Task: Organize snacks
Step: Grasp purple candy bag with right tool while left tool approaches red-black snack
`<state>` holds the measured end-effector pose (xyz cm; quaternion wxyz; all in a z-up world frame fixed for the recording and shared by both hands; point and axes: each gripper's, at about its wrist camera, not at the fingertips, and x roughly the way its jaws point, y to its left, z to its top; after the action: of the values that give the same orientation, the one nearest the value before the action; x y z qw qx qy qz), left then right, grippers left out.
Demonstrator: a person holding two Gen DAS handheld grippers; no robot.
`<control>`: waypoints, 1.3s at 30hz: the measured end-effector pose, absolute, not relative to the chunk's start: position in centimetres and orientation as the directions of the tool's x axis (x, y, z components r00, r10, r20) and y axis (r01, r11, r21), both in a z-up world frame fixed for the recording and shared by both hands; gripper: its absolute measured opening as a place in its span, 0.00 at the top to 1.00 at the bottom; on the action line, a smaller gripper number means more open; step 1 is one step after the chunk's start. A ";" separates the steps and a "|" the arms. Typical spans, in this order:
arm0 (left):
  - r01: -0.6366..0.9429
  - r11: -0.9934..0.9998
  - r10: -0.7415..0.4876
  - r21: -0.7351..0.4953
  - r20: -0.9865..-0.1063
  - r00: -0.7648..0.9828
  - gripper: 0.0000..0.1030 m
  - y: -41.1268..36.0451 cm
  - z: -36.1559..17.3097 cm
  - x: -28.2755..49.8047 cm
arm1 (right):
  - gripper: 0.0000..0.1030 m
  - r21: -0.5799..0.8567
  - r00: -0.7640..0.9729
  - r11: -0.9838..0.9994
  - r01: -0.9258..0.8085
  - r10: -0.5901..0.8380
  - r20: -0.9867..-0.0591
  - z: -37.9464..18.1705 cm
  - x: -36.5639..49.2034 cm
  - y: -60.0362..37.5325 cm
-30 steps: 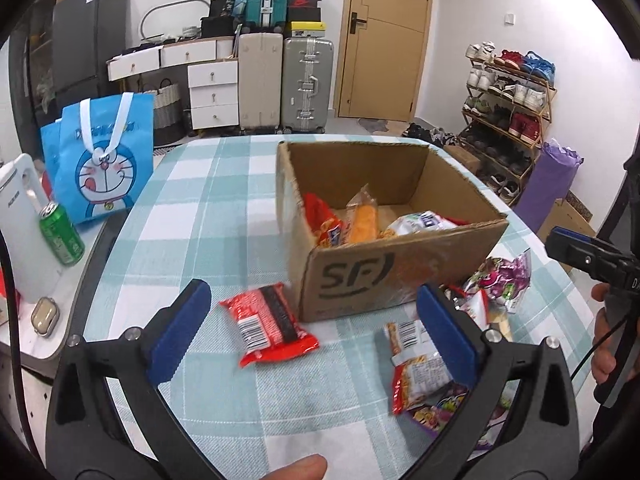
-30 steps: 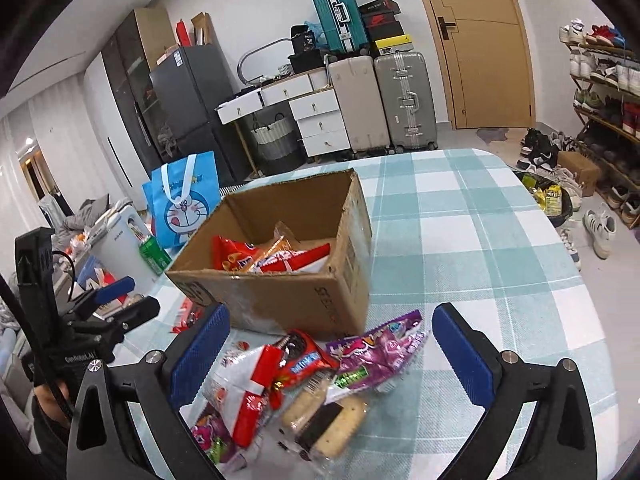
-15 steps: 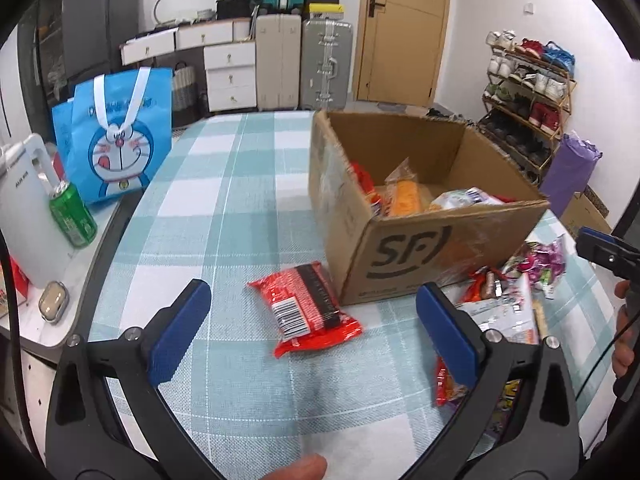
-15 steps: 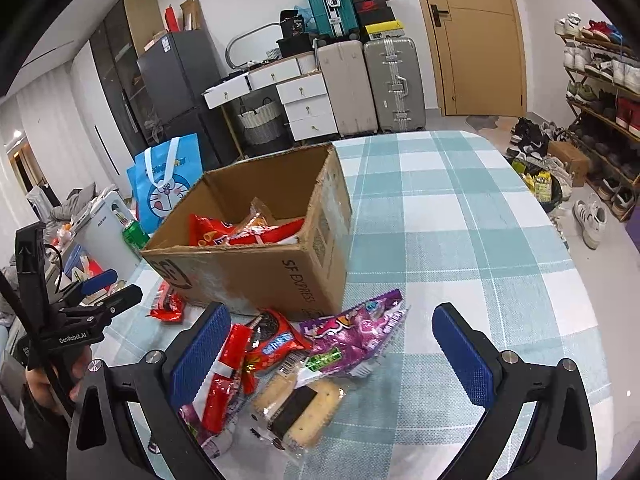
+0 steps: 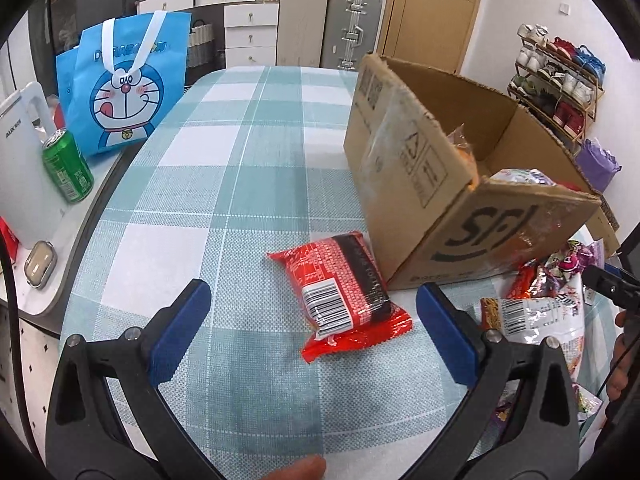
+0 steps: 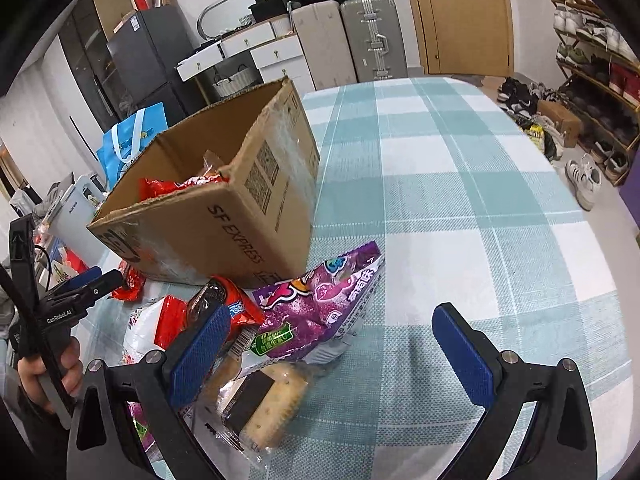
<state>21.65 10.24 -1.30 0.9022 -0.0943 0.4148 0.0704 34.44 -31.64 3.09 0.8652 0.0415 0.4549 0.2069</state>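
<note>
Cardboard box (image 6: 224, 216) with red snack packets (image 6: 160, 188) inside.

The tabletop (image 5: 256, 168) is checked in teal and white. A red packet (image 5: 342, 296) (black band, white barcode) is seen by the brown box (image 5: 404, 168). A purple packet (image 6: 320, 300) is shown; blue pads (image 6: 198, 350) are borne by black grippers.

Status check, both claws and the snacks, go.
Left claw open over red packet. Right claw open, empty, by snack pile. Box part filled. Nothing blocking.
</note>
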 end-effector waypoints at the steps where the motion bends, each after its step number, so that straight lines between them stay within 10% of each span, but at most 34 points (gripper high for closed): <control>1: -0.204 0.973 0.050 -0.109 -0.763 0.645 0.01 10.2 -1.5 21.8 | 0.01 0.264 0.499 0.911 -0.318 0.397 -0.771 2.9 34.5 -31.6; 39: -0.200 0.978 0.071 -0.064 -0.795 0.602 0.10 9.9 -3.1 23.4 | 0.38 0.196 0.481 0.906 -0.375 0.371 -0.794 1.3 34.5 -30.4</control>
<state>23.35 9.89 -3.14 0.8921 -0.0733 0.4394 0.0760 34.50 -30.36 1.35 0.8606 -0.0022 0.4608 0.2167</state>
